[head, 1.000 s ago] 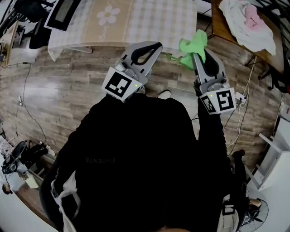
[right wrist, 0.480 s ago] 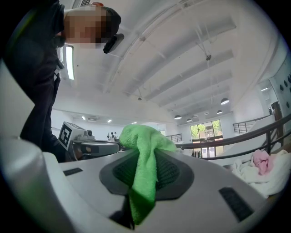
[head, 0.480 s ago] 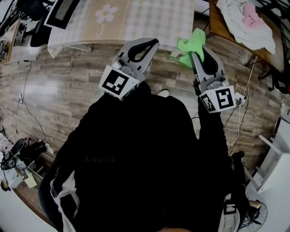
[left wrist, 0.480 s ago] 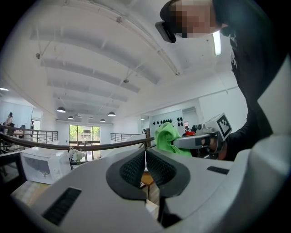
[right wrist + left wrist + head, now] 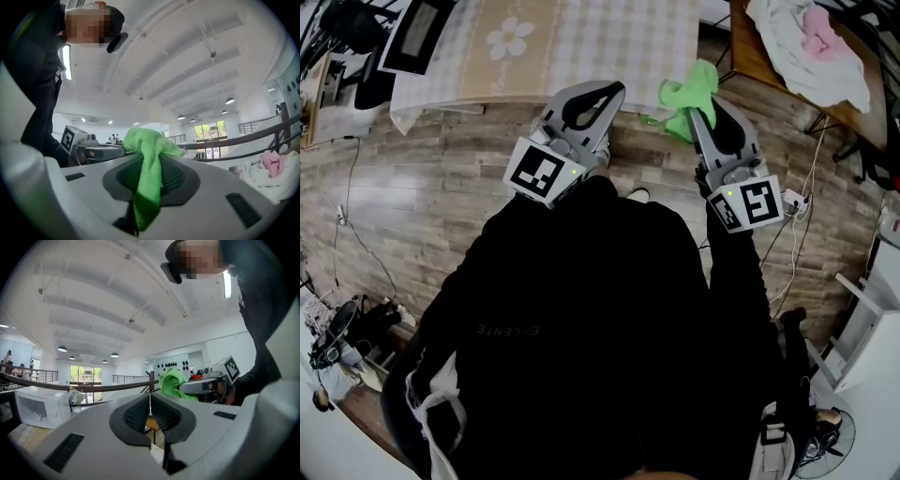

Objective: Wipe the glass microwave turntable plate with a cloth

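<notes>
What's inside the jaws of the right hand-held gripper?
A green cloth, pinched in the right hand-held gripper, whose jaws are shut on it. One end bunches out past the tips; the bit squeezed between the jaws is covered.

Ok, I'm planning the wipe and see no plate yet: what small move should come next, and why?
Probably carry the left gripper toward the microwave. The right gripper is shut on the green cloth, the left's jaws are together on nothing, and no turntable plate shows in any view, so it likely needs fetching first.
</notes>
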Action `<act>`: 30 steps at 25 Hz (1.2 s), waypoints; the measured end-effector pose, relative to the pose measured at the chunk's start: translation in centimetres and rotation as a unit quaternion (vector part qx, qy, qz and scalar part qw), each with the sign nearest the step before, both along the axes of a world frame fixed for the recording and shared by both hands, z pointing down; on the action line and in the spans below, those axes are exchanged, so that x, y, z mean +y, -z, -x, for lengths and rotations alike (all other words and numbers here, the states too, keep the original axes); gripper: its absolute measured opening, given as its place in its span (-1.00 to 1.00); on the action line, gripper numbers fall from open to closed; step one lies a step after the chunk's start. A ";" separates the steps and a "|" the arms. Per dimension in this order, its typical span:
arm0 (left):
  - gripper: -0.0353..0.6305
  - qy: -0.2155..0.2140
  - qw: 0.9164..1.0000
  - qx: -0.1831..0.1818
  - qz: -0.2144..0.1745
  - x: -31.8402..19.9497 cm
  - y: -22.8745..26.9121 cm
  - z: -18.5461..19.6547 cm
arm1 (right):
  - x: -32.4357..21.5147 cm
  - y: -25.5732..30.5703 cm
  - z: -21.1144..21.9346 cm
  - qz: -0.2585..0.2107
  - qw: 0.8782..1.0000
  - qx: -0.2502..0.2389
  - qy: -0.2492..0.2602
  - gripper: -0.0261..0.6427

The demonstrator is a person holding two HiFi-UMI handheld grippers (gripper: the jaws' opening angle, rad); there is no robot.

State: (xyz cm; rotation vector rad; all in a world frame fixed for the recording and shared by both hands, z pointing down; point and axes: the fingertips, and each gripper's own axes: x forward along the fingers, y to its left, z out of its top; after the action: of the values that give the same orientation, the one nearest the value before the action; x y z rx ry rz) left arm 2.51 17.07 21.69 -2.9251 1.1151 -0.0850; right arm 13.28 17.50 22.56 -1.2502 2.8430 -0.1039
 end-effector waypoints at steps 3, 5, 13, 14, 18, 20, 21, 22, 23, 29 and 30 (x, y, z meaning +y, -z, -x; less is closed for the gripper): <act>-0.83 -0.016 1.000 0.011 -0.010 -3.4 0.1 0.4 | -3.0 -0.5 0.7 0.009 1.000 0.007 -0.006 -0.65; -0.83 -0.020 1.000 0.012 -0.002 -5.8 -0.4 0.9 | -5.1 -1.0 1.2 0.017 1.000 0.012 -0.011 -0.65; -0.83 -0.032 0.999 0.011 0.024 -15.7 -1.6 3.6 | -14.0 -2.6 4.0 0.049 0.998 0.027 -0.020 -0.64; -0.83 -0.036 0.999 0.013 0.024 -16.6 -1.6 3.9 | -14.9 -2.8 4.2 0.053 0.998 0.027 -0.022 -0.64; -0.83 -0.049 0.998 0.017 0.027 -19.8 -1.8 4.8 | -18.2 -3.9 5.0 0.070 0.996 0.038 -0.033 -0.64; -0.83 -0.054 0.998 0.014 0.031 -21.2 -2.4 5.3 | -19.6 -4.8 5.5 0.083 0.995 0.043 -0.038 -0.63; -0.83 -0.057 0.998 0.012 0.033 -21.9 -2.7 5.6 | -20.3 -5.3 5.6 0.090 0.994 0.045 -0.041 -0.63; -0.83 -0.059 0.998 0.012 0.035 -22.6 -2.9 5.9 | -20.9 -5.8 5.7 0.096 0.993 0.048 -0.045 -0.63; -0.83 -0.061 0.997 0.014 0.038 -23.3 -3.2 6.1 | -21.5 -6.3 5.8 0.103 0.992 0.051 -0.050 -0.63; -0.83 -0.089 0.994 0.031 0.061 -26.2 -4.9 7.2 | -24.8 -9.1 7.3 0.140 0.986 0.060 -0.066 -0.63; -0.83 -0.094 0.993 0.032 0.061 -26.5 -5.2 7.3 | -25.2 -9.6 7.5 0.145 0.985 0.063 -0.066 -0.63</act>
State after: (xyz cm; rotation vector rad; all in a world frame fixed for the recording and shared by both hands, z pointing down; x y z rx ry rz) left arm -4.78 -9.43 26.91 -3.1470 0.8627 -0.0603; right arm 5.80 -7.74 32.18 -1.5477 2.9189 -0.4674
